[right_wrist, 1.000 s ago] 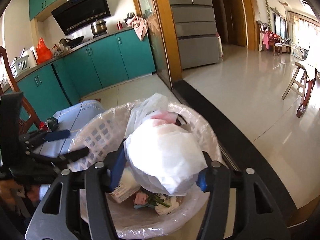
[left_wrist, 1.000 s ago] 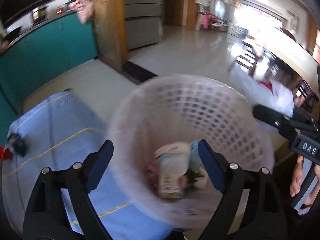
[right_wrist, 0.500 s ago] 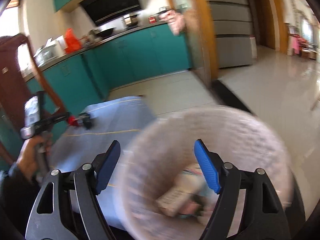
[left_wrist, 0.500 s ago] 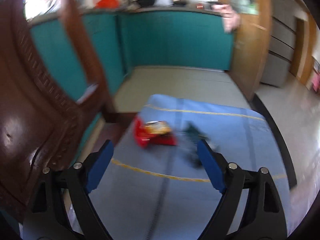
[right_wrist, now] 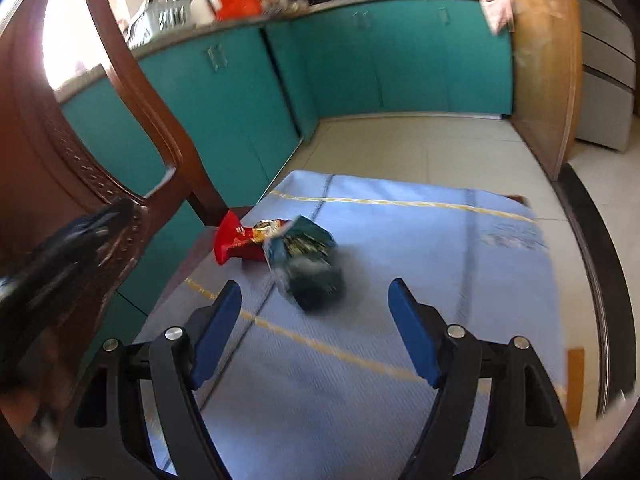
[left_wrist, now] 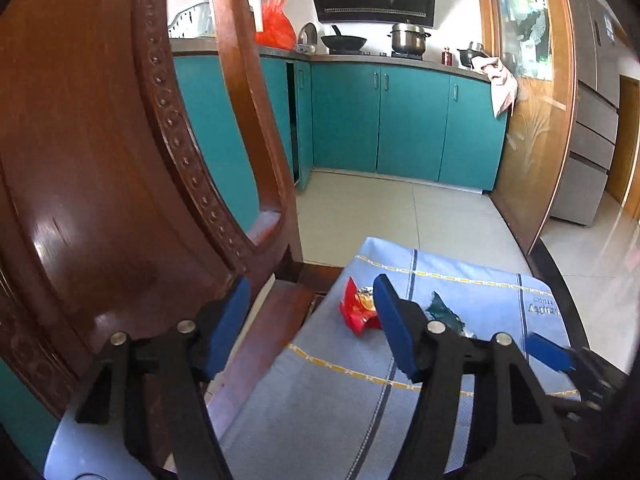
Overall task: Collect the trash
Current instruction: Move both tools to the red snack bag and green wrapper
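A red snack wrapper (left_wrist: 355, 311) and a dark green wrapper (left_wrist: 442, 313) lie side by side on the blue tablecloth (left_wrist: 344, 408). Both show in the right wrist view, the red wrapper (right_wrist: 236, 242) at left and the green wrapper (right_wrist: 308, 264) beside it. My left gripper (left_wrist: 312, 320) is open and empty, just short of the red wrapper. My right gripper (right_wrist: 314, 320) is open and empty, just short of the green wrapper. The right gripper's blue tip (left_wrist: 548, 354) shows at the right of the left wrist view. The basket is out of view.
A carved wooden chair back (left_wrist: 100, 160) stands close on the left, against the table edge. Teal kitchen cabinets (left_wrist: 400, 120) line the far wall. A wooden door frame (left_wrist: 532, 140) and tiled floor (left_wrist: 400, 216) lie beyond the table.
Both grippers swung away from the white basket to the blue-clothed table. My right gripper let go of the white bag it held one second ago. The wrappers are closer now.
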Tool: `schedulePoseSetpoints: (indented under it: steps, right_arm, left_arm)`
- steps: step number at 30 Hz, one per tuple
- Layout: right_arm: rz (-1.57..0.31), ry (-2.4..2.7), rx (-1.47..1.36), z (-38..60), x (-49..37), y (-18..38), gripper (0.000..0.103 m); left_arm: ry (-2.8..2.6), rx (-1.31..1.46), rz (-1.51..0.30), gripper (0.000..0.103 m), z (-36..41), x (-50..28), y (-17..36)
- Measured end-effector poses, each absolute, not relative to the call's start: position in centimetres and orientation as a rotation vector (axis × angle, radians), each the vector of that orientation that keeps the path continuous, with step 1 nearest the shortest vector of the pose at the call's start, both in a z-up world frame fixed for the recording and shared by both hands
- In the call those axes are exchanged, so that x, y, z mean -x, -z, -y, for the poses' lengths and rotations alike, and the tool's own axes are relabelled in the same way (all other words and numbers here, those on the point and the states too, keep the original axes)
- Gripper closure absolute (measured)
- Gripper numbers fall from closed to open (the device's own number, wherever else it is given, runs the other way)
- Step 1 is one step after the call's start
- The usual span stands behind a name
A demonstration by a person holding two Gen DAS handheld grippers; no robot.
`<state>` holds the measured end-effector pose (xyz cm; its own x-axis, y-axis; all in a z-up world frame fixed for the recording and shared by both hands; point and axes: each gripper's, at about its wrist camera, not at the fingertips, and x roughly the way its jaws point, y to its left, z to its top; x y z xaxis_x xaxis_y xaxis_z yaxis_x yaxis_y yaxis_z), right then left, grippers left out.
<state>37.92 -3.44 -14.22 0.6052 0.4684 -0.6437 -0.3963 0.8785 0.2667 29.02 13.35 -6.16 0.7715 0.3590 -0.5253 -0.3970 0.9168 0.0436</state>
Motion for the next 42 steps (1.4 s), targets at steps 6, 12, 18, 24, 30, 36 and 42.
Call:
schedulePoseSetpoints:
  steps: [6,12,18,24,30,36,42]
  right_arm:
    - [-0.812,-0.508,0.033,-1.0,-40.3,15.9,0.05]
    - [-0.817,-0.43,0.001,2.4,-37.9,16.0,0.071]
    - [-0.815,-0.425,-0.124,8.0,-30.6,15.5,0.071]
    - [-0.845,-0.446,-0.124,9.4,-24.7,15.7,0.071]
    - [-0.827,-0.434,-0.149,10.3,-22.8,15.6,0.071]
    - [-0.812,-0.401,-0.166,10.8,-22.4,15.7,0.071]
    - [-0.802,-0.383,-0.18,11.5,-21.3,15.6,0.071]
  left_arm:
    - [-0.367,0.118,-0.556,0.038,-14.8,-30.4,6.1]
    - [-0.296,0.149,-0.673,0.026,-15.2,-34.0,9.3]
    - [-0.221,0.174,-0.772,0.011,-14.5,-38.7,13.0]
    - [-0.28,-0.02,-0.839,0.01,-12.2,-41.9,17.1]
    - [-0.22,-0.026,-0.857,0.047,-11.8,-42.0,18.0]
    - [-0.087,0.051,-0.802,0.066,-11.6,-38.3,15.2]
    - [0.107,0.076,-0.784,0.067,-9.6,-30.9,12.7]
